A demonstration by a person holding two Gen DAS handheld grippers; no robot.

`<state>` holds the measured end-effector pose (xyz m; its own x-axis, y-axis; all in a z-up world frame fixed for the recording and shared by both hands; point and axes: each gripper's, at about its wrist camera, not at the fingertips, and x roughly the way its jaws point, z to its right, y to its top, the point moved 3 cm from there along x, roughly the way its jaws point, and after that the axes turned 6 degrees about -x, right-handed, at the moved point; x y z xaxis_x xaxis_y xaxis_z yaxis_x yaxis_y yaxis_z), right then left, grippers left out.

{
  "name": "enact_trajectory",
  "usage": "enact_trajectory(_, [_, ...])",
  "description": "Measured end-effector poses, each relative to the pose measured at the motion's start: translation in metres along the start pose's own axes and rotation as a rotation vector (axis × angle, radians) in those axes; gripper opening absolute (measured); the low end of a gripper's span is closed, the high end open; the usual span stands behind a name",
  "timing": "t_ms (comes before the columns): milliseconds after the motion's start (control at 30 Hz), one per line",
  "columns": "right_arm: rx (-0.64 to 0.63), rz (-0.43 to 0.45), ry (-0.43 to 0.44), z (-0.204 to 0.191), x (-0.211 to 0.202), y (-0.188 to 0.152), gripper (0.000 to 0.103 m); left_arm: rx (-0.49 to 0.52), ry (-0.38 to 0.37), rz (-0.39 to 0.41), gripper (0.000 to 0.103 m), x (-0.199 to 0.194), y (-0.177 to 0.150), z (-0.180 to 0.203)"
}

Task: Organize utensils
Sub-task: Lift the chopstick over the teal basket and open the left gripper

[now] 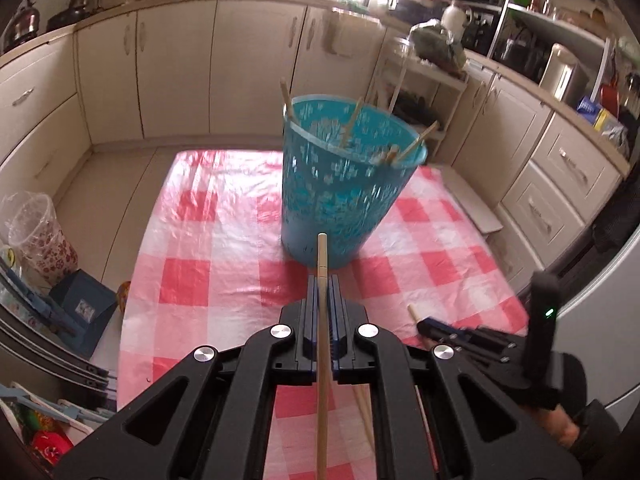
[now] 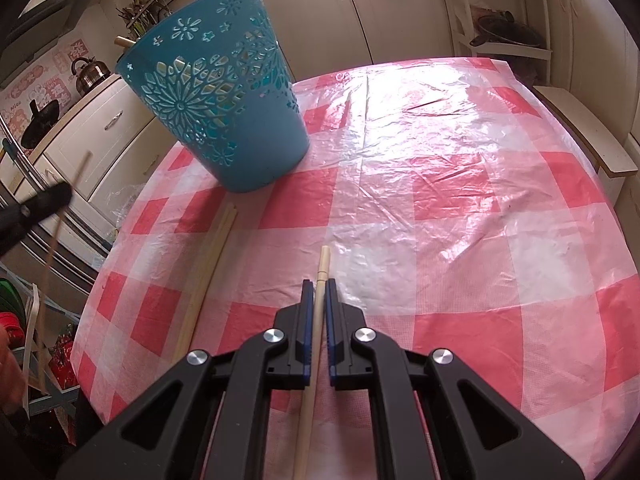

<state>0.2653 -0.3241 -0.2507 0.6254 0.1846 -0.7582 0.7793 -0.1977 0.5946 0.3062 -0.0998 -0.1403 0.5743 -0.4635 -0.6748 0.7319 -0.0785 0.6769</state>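
Left tool [image 1: 323, 280] is clamped on one wooden chopstick [image 1: 322, 256], its tip pointing toward the blue perforated basket [image 1: 340, 184] standing on the checked surface [image 1: 208, 240]; several chopsticks [image 1: 352, 124] already lean inside the basket. Right tool [image 2: 319, 286] is closed on a second chopstick [image 2: 323, 264] just above the surface, with loose chopsticks [image 2: 208, 272] lying to its left, near the basket's base

Left claw [image 1: 322, 280] matte black with blue finger pads, round silver screws, right claw [image 2: 319, 285] alike, green indicator light [image 1: 549, 312]
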Motion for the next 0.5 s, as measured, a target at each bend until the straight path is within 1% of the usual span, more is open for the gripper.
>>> enact_trajectory(67, [0.0, 0.0, 0.0, 0.0, 0.0, 0.0, 0.006, -0.017, -0.036, 0.073, 0.005, -0.024, 0.021, 0.004])
enact_trajectory(167, [-0.003, 0.001, -0.004, 0.0, 0.0, 0.0, 0.006, -0.03, -0.068, 0.173, 0.005, -0.043, 0.056, 0.016])
enact_trajectory(233, [-0.003, 0.002, -0.005, 0.0, 0.0, 0.0, 0.006, -0.045, -0.073, 0.235, 0.005, -0.052, 0.077, 0.02])
enact_trajectory(367, [0.003, 0.002, 0.002, 0.0, -0.001, -0.001, 0.006, -0.059, -0.067, 0.341, 0.005, -0.054, 0.118, 0.031])
enact_trajectory(500, [0.012, 0.003, 0.011, 0.002, 0.0, 0.0, 0.006, -0.061, -0.062, 0.4, 0.005, -0.038, 0.147, 0.04])
